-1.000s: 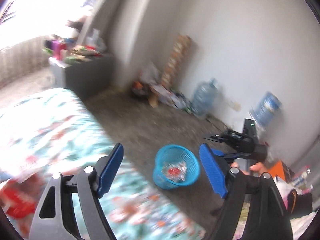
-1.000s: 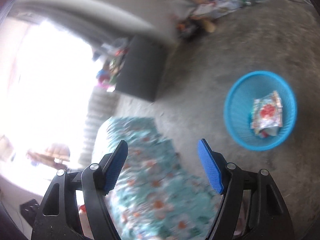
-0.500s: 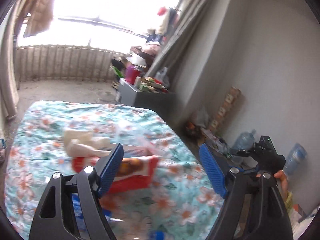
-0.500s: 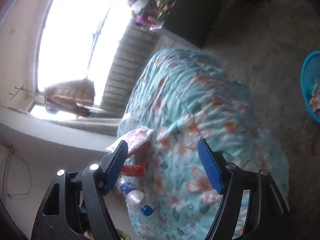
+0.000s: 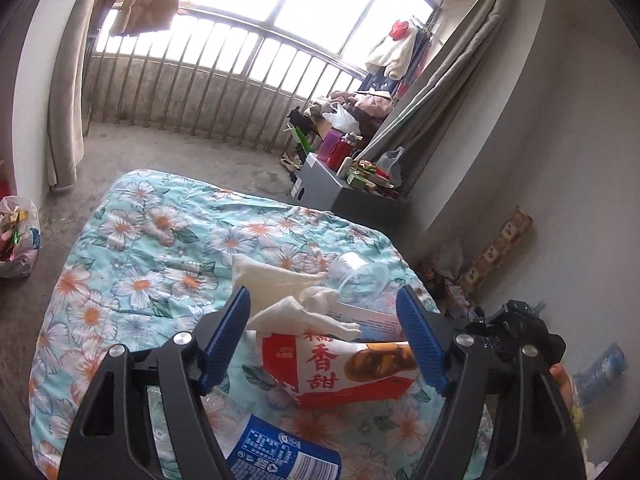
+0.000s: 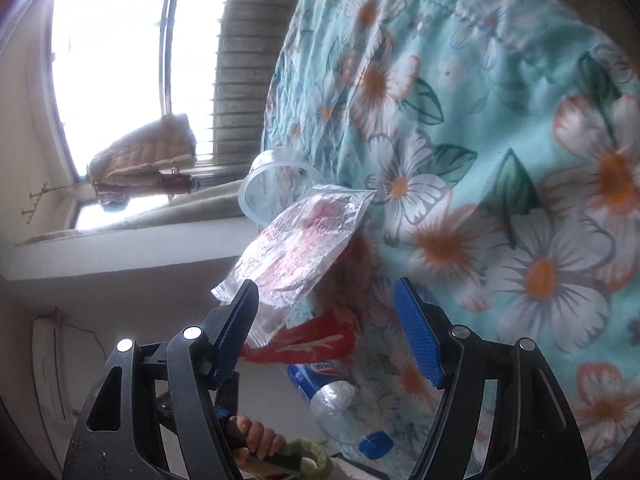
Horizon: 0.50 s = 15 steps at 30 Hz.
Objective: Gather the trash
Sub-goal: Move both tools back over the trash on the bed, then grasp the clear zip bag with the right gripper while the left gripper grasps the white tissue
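Daylight from a barred balcony window point(image 5: 256, 20) fills a bare-walled room where a turquoise quilt point(image 5: 160, 248) printed with white-and-orange daisies covers a bed strewn with litter. Largest among the trash is a red-and-white snack bag point(image 5: 340, 368), a crinkled foil-like pouch lying flat with its long axis running left to right in the left wrist view; big red Chinese characters and a picture of a browned food item are printed on it, the small print too fine to read. Crumpled white tissue paper point(image 5: 280, 292) rests on the bag's far edge. Nearer the camera lies a clear plastic bottle point(image 5: 280, 456) on its side, its blue label carrying white print; in the right wrist view the same bottle shows a blue cap and part of a red, white and blue round logo, the cap end pointing toward the lower frame. A clear wrapper point(image 6: 300, 252) with pink print and a transparent plastic cup point(image 6: 276, 184) lie beyond. The left gripper point(image 5: 324, 336) hovers with the snack bag between its blue ribbed pads, its jaws spread and having just narrowed slightly, touching nothing. The right gripper point(image 6: 326, 324) likewise stands spread above the wrapper's edge, holding nothing.
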Motion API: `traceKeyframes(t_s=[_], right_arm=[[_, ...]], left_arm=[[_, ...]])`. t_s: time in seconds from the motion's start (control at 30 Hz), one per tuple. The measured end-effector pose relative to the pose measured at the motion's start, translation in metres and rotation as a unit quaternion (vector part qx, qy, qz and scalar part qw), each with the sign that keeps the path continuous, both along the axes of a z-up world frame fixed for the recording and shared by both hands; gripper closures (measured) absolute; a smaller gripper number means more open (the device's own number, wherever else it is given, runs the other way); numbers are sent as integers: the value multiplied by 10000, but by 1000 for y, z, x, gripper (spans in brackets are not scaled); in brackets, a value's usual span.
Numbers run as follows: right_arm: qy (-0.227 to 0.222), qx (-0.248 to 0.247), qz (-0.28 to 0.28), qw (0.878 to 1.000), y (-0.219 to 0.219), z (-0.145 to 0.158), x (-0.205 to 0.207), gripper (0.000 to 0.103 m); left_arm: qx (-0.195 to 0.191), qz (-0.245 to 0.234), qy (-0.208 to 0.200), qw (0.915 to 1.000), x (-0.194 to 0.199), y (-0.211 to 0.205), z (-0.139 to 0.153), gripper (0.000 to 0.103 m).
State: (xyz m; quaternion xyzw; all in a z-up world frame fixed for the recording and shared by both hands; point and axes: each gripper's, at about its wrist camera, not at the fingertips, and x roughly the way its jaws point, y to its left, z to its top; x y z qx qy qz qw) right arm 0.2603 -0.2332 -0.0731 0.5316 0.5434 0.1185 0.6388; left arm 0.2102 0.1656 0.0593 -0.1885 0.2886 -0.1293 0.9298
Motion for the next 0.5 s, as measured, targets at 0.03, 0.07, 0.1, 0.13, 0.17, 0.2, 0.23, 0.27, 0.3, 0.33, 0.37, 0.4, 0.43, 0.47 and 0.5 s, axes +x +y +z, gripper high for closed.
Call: traceKeyframes(t_s=[0.03,0.07,0.1,0.13,0.17,0.2,0.23,0.27,0.3,0.33,0.37,0.4,0.43,0.47,0.5], right_arm=[[69,89,-25,9999,1,-3,3,37],[147,174,-51,9997,1,-6,6,38],[206,275,-62,9994,2,-11,10,39],[269,373,-82,9989,2,-15,13,40],[330,448,-105,9984,3,-19,15,41],[375,511,-113,9979,4,-23,18,43],[419,552,-117,9975,4,-24,19,46],[462,587,-123,9971,6,-25,20,48],[495,626,-125,9967,6,-28,21,52],[515,647,-119,9965,9,-29,23,55],[525,670,-111,9963,10,-29,22,56],[528,704,-107,9961,10,-30,22,60],[527,733,-107,9959,10,-30,23,63],[519,767,-110,9956,10,-29,23,65],[505,792,-120,9955,12,-29,27,68]], left_arm=[[-13,-4,44,10000,3,1,-1,34],[-42,-18,99,9999,7,2,-4,37],[-80,-27,148,9999,11,4,-7,38],[-113,-32,187,9998,14,6,-9,40],[-155,-39,240,9996,18,7,-12,42],[-167,-23,276,9995,20,9,-15,43],[-171,-6,305,9994,21,10,-16,44],[-169,0,342,9993,24,11,-18,45],[-158,2,393,9991,27,12,-20,46],[-150,-3,440,9989,29,13,-22,46],[-147,-19,498,9986,32,13,-24,47],[-152,-29,538,9984,34,13,-25,47],[-168,-45,591,9981,36,14,-27,49],[-177,-51,625,9979,38,14,-29,51],[-185,-54,664,9976,41,15,-31,52]])
